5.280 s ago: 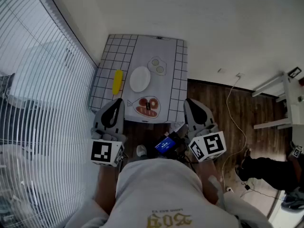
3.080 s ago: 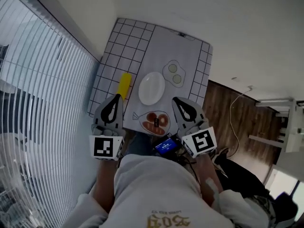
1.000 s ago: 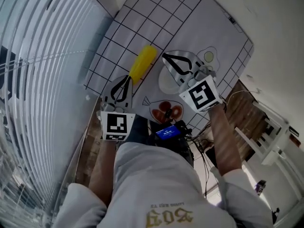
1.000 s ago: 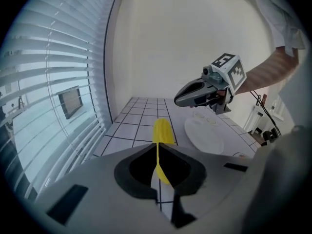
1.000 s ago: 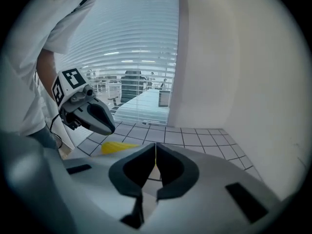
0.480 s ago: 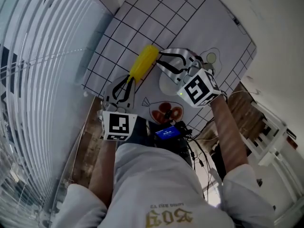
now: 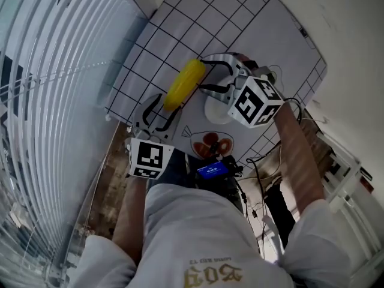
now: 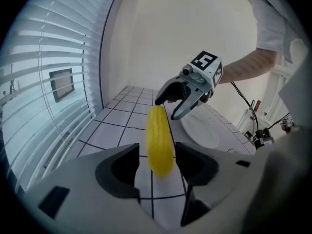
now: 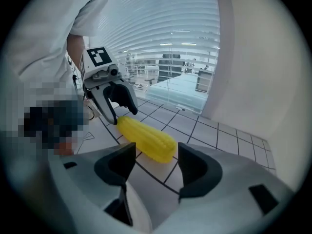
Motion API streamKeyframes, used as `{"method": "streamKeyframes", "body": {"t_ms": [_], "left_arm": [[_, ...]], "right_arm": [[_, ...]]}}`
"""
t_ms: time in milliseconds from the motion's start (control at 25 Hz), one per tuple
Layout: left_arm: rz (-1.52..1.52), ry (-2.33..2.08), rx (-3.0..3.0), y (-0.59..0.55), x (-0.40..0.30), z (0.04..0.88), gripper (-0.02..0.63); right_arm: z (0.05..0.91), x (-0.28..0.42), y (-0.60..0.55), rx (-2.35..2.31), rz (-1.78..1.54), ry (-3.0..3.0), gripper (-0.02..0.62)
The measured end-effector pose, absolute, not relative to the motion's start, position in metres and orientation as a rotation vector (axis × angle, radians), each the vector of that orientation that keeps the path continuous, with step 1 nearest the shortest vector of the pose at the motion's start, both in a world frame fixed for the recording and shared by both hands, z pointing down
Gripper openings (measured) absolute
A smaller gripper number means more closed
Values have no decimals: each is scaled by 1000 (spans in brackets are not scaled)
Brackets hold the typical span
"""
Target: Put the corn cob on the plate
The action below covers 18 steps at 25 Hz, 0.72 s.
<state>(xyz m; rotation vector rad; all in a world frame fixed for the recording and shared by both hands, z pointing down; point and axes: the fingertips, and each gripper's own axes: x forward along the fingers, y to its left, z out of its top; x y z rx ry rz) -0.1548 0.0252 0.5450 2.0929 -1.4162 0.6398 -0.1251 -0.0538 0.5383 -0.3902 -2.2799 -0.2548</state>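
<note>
Between the spread jaws of the left gripper (image 8: 157, 156), in the left gripper view, lies the near end of the yellow ribbed corn cob (image 8: 159, 135). A gap shows on either side, so neither pad presses on it. These jaws have just been opening. The jaws of the right gripper (image 9: 156, 156) have also just been opening. They stand apart around the cob's opposite end and do not touch it. In the head view the two grippers face each other along the cob from lower left and upper right. The cob rests flat on the white table ruled with black grid lines (image 7: 180, 23), at the frame's centre. The round white plate (image 7: 215, 111) sits just right of the cob, which is not on it. Pale horizontal window blinds (image 7: 54, 59) fill the left of the frame.
</note>
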Motion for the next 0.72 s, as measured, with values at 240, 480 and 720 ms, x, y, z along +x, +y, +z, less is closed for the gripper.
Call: {"method": "streamKeyframes", "body": {"t_ms": [240, 480, 720], "left_arm": [[665, -1386, 2089, 28, -149, 559, 239], [686, -1372, 2105, 20, -145, 564, 249], [764, -1346, 2091, 20, -141, 576, 239]], "right_arm": [[550, -136, -51, -507, -311, -2214, 299], [555, -140, -45, -648, -483, -2082, 310], [572, -143, -44, -760, -650, -1933, 310]]}}
